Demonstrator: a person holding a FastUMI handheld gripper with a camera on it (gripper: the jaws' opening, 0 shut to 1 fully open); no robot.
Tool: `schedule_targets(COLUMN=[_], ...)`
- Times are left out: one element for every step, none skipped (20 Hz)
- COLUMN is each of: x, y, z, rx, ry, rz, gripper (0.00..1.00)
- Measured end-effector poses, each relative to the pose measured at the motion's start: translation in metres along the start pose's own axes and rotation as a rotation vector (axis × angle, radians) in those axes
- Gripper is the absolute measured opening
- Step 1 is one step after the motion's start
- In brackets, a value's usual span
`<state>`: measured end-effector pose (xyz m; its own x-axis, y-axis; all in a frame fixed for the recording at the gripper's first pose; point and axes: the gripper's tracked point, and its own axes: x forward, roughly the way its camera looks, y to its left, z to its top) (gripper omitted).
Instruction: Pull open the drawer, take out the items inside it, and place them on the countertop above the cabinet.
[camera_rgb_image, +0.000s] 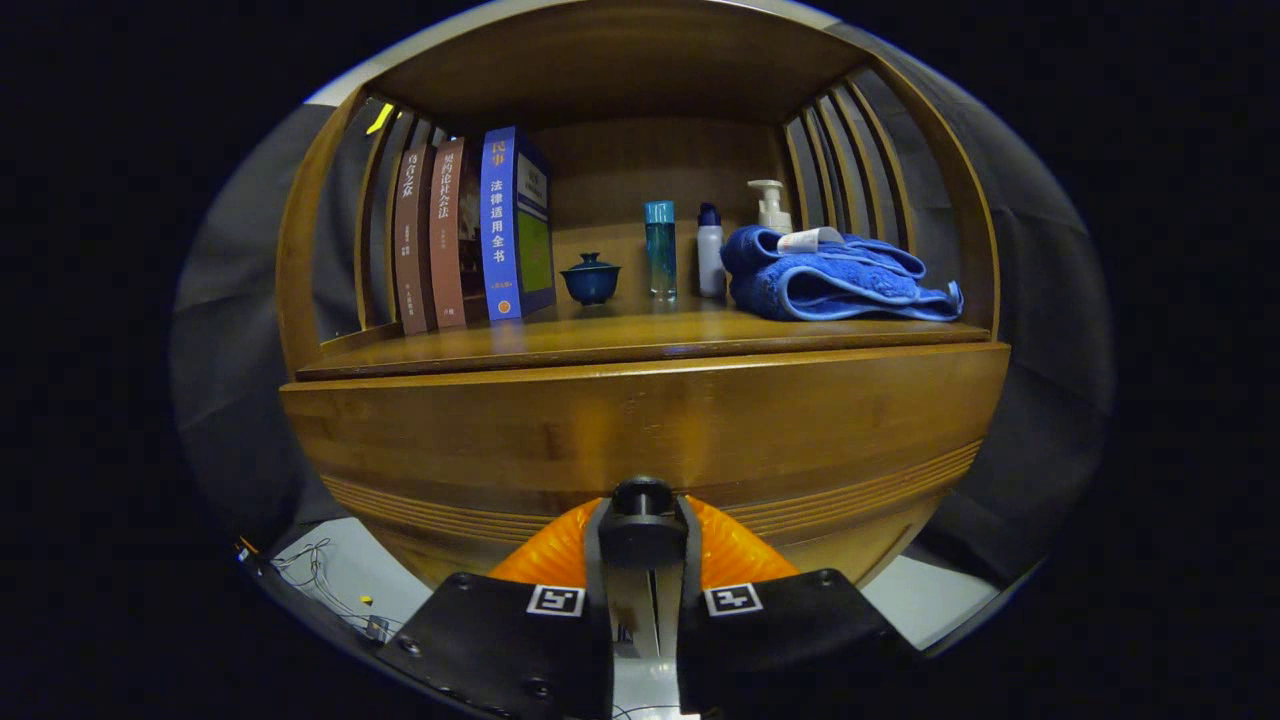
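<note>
The wooden drawer front spans the cabinet just ahead of me, below the countertop. Its black round knob sits between my two orange fingers, one pressing on each side. My gripper is shut on this knob. The inside of the drawer is hidden behind its front panel.
On the countertop stand three upright books at the left, a lidded blue cup, a teal bottle, a white bottle and a pump bottle. A folded blue towel with a small tube lies at the right. Slatted side walls enclose the shelf.
</note>
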<state>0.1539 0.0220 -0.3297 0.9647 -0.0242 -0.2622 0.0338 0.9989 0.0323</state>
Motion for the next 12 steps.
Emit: schedule_targets(x=[-0.008,-0.016,-0.025,-0.032,-0.04,-0.046,-0.053,-0.06,-0.066,-0.072,-0.077,-0.082], y=[-0.001,-0.002,-0.002,-0.002,-0.002,-0.003,-0.004,-0.005,-0.004,-0.004,-0.005,-0.005], z=[-0.002,-0.005,-0.006,-0.008,-0.009,-0.012,-0.013,-0.015,-0.016,-0.018,-0.019,-0.02], rx=[-0.014,-0.02,-0.017,-0.014,-0.012,-0.014,-0.011,-0.004,0.005,0.011,0.015,0.021], ry=[-0.002,-0.004,-0.005,-0.006,-0.006,-0.005,-0.006,-0.008,-0.009,-0.01,-0.011,-0.013], rz=[0.003,0.009,0.014,0.02,0.024,0.024,0.024,0.024,0.024,0.025,0.026,0.026], gripper=[0.29,0.29,0.29,0.29,0.29,0.29,0.29,0.29,0.29,0.29,0.29,0.29])
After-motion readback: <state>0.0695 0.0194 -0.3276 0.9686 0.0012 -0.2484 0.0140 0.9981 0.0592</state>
